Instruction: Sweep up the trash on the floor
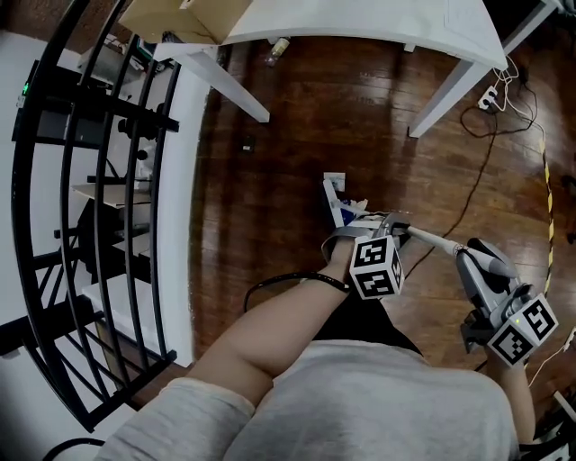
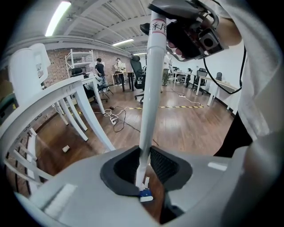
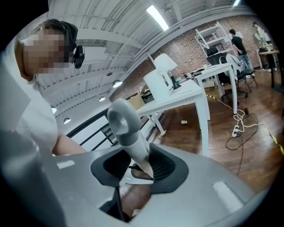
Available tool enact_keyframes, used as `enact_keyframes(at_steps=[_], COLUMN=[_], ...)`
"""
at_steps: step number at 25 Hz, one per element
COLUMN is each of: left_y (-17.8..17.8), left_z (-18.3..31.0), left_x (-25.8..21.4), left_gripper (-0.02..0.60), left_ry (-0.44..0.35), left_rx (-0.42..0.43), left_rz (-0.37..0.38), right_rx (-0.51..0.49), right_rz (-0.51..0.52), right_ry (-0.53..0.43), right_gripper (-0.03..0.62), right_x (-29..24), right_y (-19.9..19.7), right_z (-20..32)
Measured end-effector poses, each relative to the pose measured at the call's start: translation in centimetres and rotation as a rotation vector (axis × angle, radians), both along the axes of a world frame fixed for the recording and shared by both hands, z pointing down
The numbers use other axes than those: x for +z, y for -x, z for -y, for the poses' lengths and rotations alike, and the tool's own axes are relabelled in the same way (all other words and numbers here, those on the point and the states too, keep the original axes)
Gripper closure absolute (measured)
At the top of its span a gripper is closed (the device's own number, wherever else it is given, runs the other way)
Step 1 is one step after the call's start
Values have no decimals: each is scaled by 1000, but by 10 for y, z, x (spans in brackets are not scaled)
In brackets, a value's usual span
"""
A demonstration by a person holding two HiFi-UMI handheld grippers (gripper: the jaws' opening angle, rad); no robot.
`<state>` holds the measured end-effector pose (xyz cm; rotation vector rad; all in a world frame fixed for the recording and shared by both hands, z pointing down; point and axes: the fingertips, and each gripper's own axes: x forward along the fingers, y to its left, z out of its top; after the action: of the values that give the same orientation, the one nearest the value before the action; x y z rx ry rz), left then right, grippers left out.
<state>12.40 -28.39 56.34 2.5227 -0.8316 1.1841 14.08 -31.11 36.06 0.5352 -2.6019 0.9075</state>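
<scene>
The left gripper (image 2: 144,166) has its jaws closed on the white pole (image 2: 151,88) of a broom, gripping it low down. The dark pads press both sides of the shaft. The right gripper (image 3: 140,164) is clamped higher up the same broom, on its grey handle (image 3: 126,128), whose looped end sticks out past the jaws.

In the head view the pole slants from the right gripper (image 1: 481,270) through the left gripper (image 1: 382,223) to the blue-and-white broom head (image 1: 340,205). The head sits on the wooden floor (image 1: 360,126) out in the open, away from the floor's edges.

A pale piece of trash (image 1: 276,49), possibly a crumpled wrapper or a small bottle, lies at the far edge of the floor under the white table (image 1: 360,22), beside one leg. A small dark scrap (image 1: 247,142) lies between it and the broom head, nearer the floor's left edge by the black railing (image 1: 90,225). Cables (image 1: 490,135) trail along the floor's right edge.
</scene>
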Motion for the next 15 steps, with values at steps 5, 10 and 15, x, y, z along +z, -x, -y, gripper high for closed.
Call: enact_keyframes(at_steps=[5,10,15], left_y=[10,51,112], left_z=[-3,-7,-12], left_x=[-9,-25,-33], left_gripper=[508,508,508], left_ry=[9,-1,-23], left_rx=[-30,-132,-195], left_rz=[38,51,69], right_rx=[-56,-132,-153], right_rz=[54,98,140], right_ry=[0,-27,-25], right_gripper=[459,454,453], right_x=[-11,-29,-36], right_y=[11,53,106], right_z=[-4,-11,-18])
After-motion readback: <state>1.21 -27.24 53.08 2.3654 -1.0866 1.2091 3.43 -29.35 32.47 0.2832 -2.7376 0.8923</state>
